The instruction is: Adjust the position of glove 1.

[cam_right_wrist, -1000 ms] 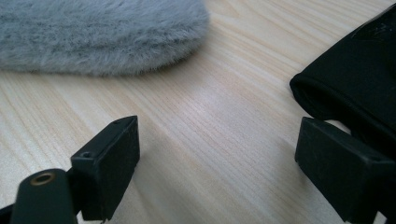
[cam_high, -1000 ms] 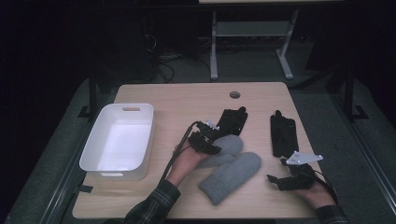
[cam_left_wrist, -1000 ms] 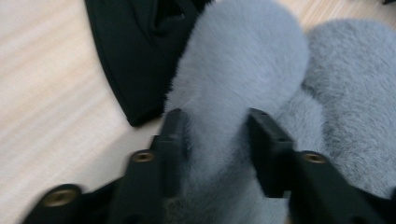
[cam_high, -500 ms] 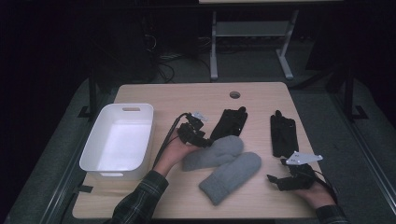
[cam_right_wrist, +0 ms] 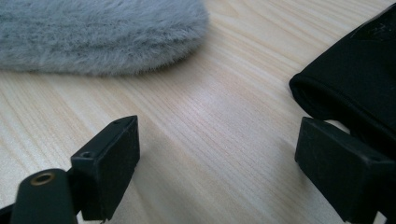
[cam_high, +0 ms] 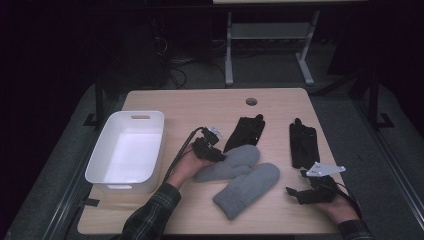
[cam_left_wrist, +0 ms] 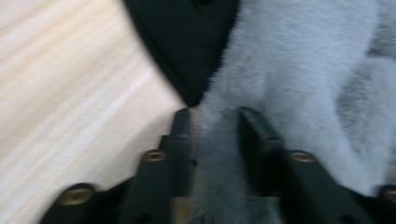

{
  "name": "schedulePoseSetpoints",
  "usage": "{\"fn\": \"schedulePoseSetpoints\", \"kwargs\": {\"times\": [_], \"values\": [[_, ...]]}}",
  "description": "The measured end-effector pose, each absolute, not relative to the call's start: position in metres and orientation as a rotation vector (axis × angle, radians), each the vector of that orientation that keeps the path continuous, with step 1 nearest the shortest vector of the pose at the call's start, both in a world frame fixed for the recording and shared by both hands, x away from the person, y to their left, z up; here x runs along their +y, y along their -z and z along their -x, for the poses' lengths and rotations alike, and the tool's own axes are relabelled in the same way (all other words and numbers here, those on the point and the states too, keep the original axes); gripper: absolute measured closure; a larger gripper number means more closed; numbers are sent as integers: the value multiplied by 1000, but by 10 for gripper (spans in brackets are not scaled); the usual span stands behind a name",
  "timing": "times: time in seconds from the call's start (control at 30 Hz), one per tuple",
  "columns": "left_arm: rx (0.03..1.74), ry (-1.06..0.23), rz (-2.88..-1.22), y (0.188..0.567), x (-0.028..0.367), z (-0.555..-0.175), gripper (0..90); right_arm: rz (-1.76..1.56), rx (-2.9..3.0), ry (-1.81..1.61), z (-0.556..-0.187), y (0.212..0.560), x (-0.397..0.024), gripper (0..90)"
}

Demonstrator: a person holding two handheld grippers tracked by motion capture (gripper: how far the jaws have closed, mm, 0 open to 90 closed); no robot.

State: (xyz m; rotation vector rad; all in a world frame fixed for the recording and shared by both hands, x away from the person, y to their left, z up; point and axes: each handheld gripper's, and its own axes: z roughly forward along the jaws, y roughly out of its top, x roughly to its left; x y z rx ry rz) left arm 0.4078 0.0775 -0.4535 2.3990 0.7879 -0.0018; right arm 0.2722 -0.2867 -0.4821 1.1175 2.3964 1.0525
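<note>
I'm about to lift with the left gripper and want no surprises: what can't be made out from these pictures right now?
- Left gripper, left gripper view: blurred; grey fur of the upper grey mitten lies between its jaws, but how deep the bite goes is unclear.
- High view: that grip is too small to judge.
- White bin, high view: glare washes out its floor.
- Right black glove, right gripper view: cut off by the frame edge.
</note>
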Motion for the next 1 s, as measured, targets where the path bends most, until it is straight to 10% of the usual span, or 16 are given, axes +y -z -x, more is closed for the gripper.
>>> {"fn": "schedulePoseSetpoints", "kwargs": {"times": [0.17,1.0], "values": [[780,23,-2410,451,77,-406,864,-1117,2397,-1053,-272,482,-287,138],[807,41,-2147,377,91,-365,880,-1118,2395,-1059,-272,482,-287,138]]}}
